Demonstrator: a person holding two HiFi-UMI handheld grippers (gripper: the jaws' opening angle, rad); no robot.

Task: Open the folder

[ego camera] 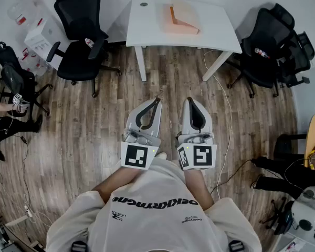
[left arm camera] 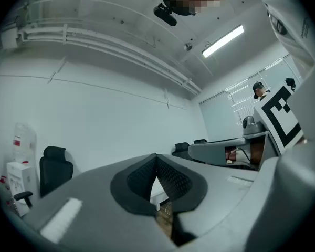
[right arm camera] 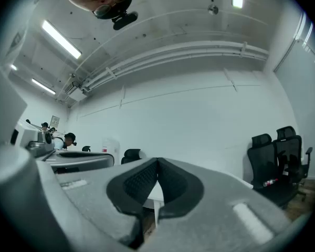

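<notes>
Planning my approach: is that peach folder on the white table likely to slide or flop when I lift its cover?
Probably slides: the flat peach-coloured folder lies loose on the smooth white rectangular table, with nothing bracing it. From here it looks shallow, so the cover may flex. Probably light for its size.

- A white table [ego camera: 147, 30] is standing on the wood floor [ego camera: 94, 125].
- A peach folder [ego camera: 181, 21] is lying flat around the middle of the table.
- Chairs [ego camera: 79, 41] are standing beside it.
</notes>
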